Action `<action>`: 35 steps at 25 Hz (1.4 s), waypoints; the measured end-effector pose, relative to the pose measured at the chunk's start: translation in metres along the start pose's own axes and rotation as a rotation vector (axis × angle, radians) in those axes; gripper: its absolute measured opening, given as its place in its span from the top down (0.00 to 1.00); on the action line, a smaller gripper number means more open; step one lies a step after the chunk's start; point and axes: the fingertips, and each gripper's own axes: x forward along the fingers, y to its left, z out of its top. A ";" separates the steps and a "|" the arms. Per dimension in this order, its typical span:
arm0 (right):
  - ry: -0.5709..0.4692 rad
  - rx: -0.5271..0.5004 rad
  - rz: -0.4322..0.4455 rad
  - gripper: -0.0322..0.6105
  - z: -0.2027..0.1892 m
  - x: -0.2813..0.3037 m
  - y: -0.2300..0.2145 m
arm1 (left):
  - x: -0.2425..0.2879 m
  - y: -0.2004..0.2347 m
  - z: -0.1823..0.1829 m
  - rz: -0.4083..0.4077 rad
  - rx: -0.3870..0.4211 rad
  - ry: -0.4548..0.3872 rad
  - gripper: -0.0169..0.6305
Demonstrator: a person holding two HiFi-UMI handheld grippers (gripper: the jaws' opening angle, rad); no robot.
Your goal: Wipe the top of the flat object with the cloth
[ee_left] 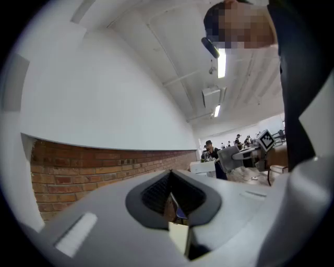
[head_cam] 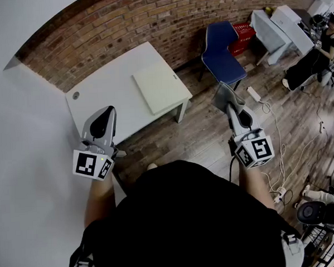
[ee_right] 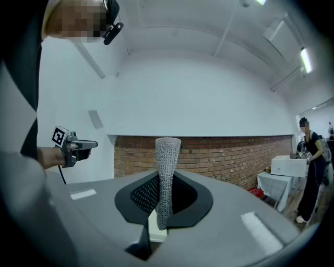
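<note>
Right gripper [head_cam: 231, 100]: clenched on grey cloth [ee_right: 166, 177], right of table [head_cam: 106, 88].
Left gripper [head_cam: 104, 116]: closed, empty.
Flat object [head_cam: 160, 87]: lies on table's right part.

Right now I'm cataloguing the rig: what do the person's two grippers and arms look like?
Both the left gripper and right gripper are light grey shells with black textured claw pads. Each carries a white cube with black square markers. A black cable trails from the right one. The person wears a black top.
</note>
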 end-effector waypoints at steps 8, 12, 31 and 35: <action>0.026 0.003 0.042 0.93 -0.020 0.000 -0.019 | 0.011 -0.011 -0.006 0.035 -0.034 0.008 0.97; 0.017 0.033 0.043 0.93 -0.020 0.005 -0.027 | 0.015 -0.019 -0.014 0.042 -0.044 0.022 0.97; 0.097 0.074 0.114 0.93 -0.051 0.025 -0.025 | 0.014 -0.030 -0.048 0.072 -0.124 0.073 0.97; 0.115 0.080 0.104 0.93 -0.054 0.029 -0.032 | 0.018 -0.025 -0.044 0.078 -0.121 0.065 0.97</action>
